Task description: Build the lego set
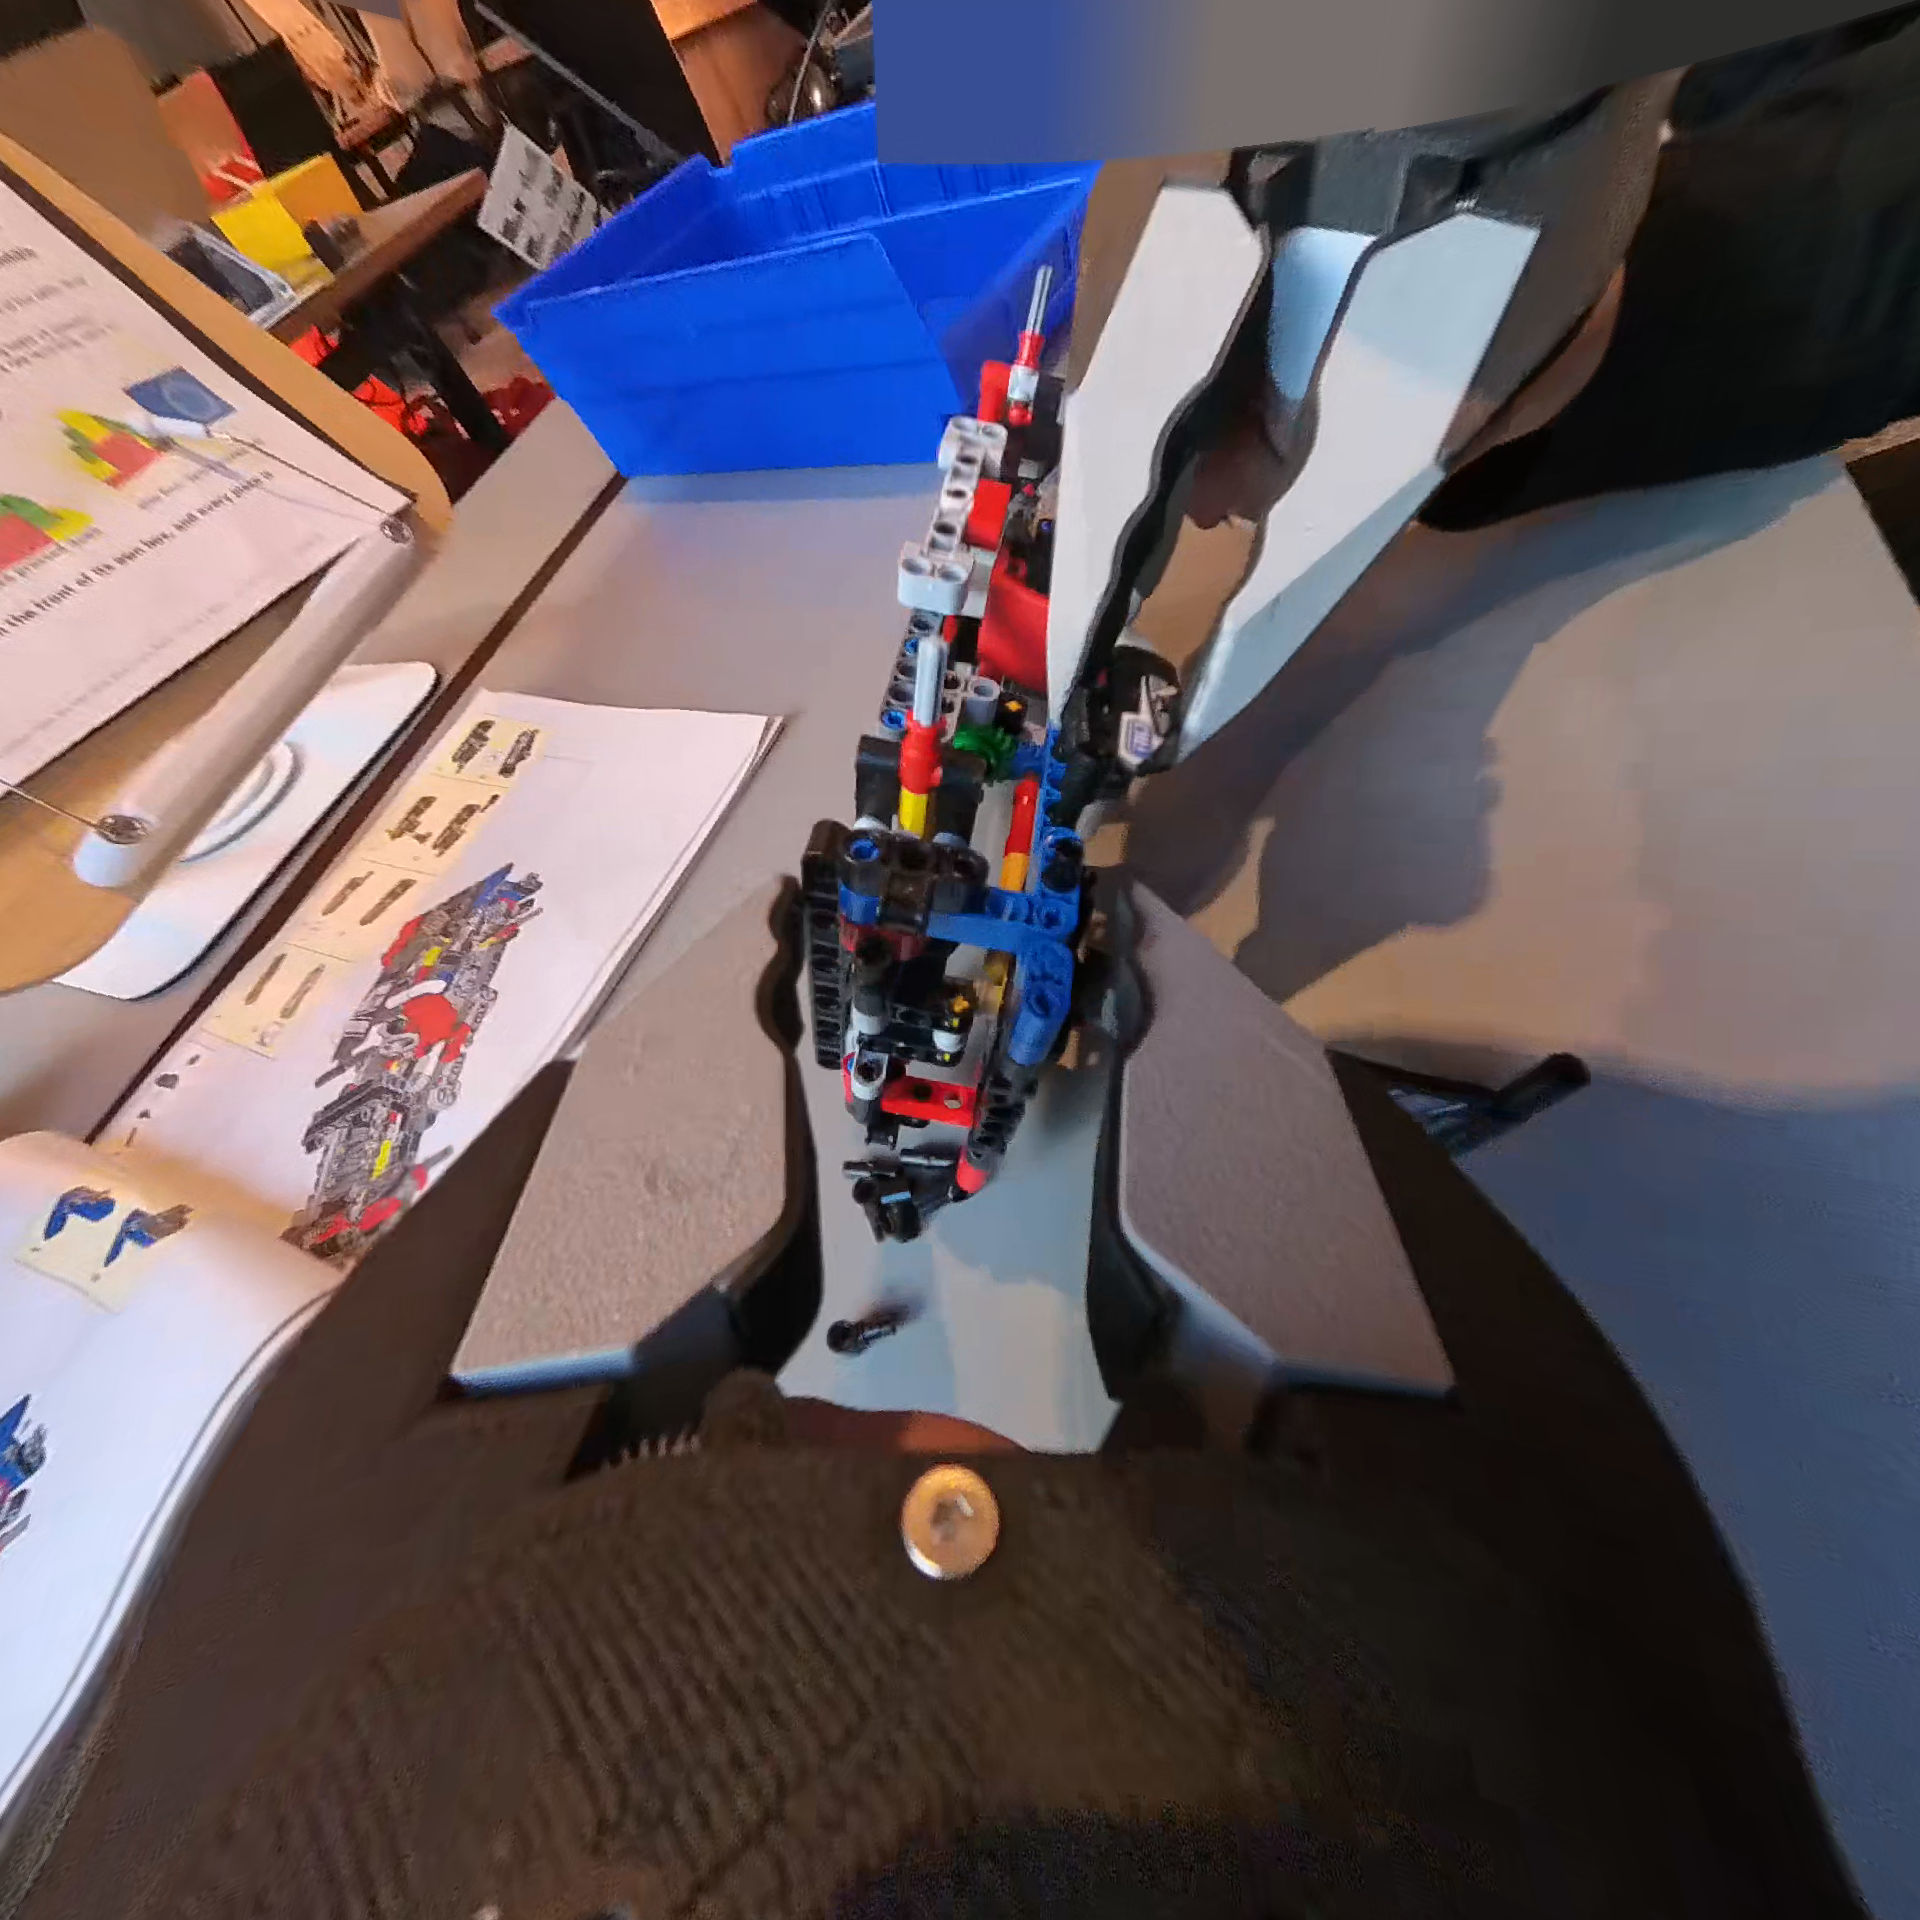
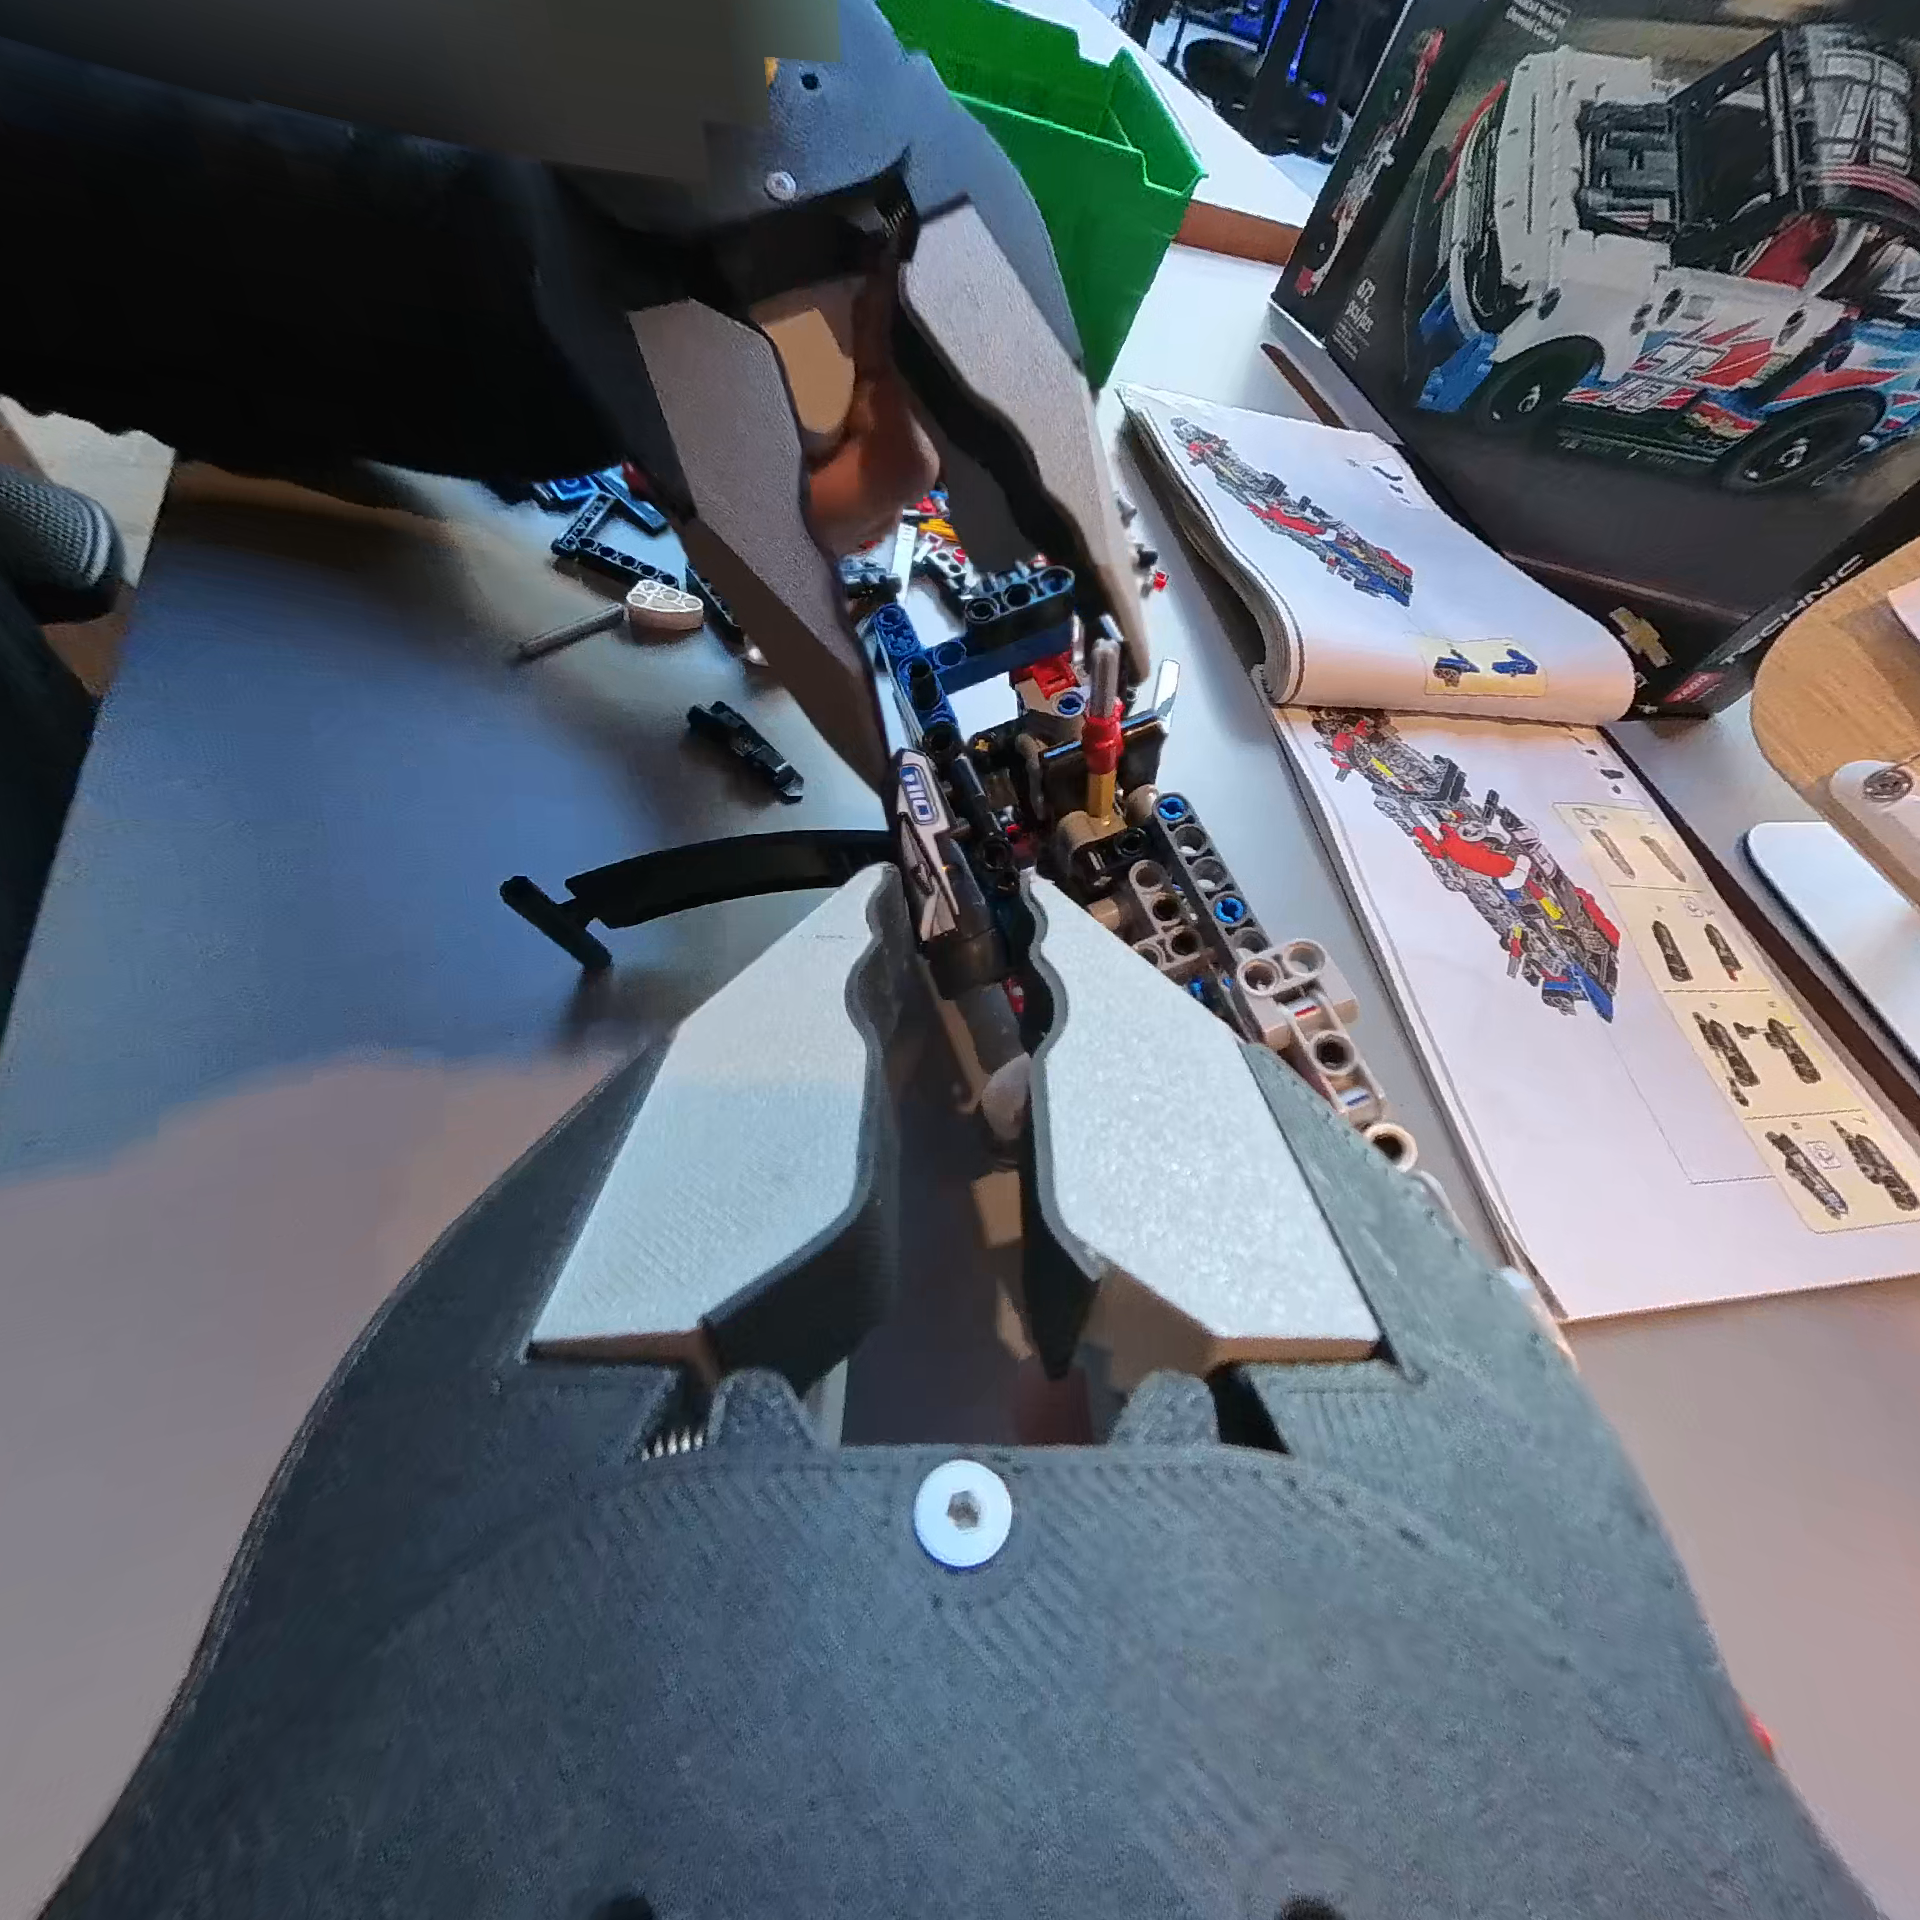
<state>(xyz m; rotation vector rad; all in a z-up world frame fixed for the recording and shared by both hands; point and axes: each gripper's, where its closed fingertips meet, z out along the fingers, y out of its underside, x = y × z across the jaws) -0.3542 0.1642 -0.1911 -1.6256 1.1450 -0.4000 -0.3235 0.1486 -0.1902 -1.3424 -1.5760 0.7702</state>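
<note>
On the grey table [image 1: 1558, 1351], going big to small: the set's box [image 2: 1621, 291] at the back, a blue bin [image 1: 769, 322] and a green bin [image 2: 1081, 156], then the open instruction booklet [image 2: 1507, 935] lying just beside the build.

That build — a long, half-done lego chassis [image 1: 935, 883] of black, blue, red and grey beams — stands on the table between both tools. Left gripper [image 1: 951, 956] has its fingers closed onto the near end of it, gripping across the width. Right gripper [image 2: 971, 935] is nearly closed on a dark stickered panel piece [image 2: 925, 842] and a rod-like bit behind it, right up against the chassis side.

Smaller stuff: a black curved piece [image 2: 707, 873] next to the chassis, loose beams [image 2: 613, 530] further back, a few tiny black pins [image 1: 883, 1184] near the left gripper.

My read is that the step in hand is fitting that stickered panel onto the frame. Next move probably needs the left holding steady while the right lines up pins with holes and presses — can't tell if it's seated yet.
</note>
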